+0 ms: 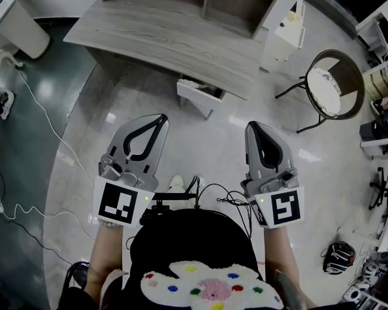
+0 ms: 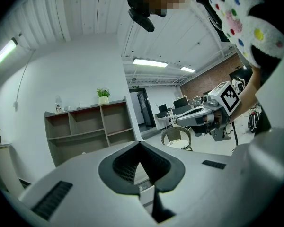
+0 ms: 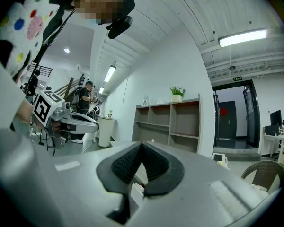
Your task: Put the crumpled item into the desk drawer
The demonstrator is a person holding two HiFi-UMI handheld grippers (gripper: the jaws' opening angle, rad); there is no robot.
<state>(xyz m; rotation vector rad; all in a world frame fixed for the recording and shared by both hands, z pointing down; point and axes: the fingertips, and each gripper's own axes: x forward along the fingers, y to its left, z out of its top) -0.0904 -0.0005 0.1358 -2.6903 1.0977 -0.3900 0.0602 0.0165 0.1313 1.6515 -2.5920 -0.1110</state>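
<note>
The fingers [image 2: 125, 167] of the left gripper [image 1: 161, 117] are pressed together tip to tip, with nothing between them. The right gripper [image 1: 253, 125] is the same: its fingers [image 3: 157, 167] meet at the tips and hold nothing. Both grippers are held out roughly level, side by side and apart, over a pale glossy floor [image 1: 220, 154].

At 12 o'clock from the grippers, the drawer [image 1: 197, 95] stands pulled out from under the near edge of the grey wood-grain table [image 1: 161, 31]. Its inside is dark, and the crumpled item cannot be made out in it or anywhere else. A small white thing [image 1: 176, 183] lies on the floor between the two grippers, too small to identify.

A shelf unit [image 2: 90, 126] rises behind the table at 12 o'clock. A round wicker chair [image 1: 336, 82] stands at 2 o'clock, and a white cable [image 1: 42, 118] trails across the floor at 9 o'clock.
</note>
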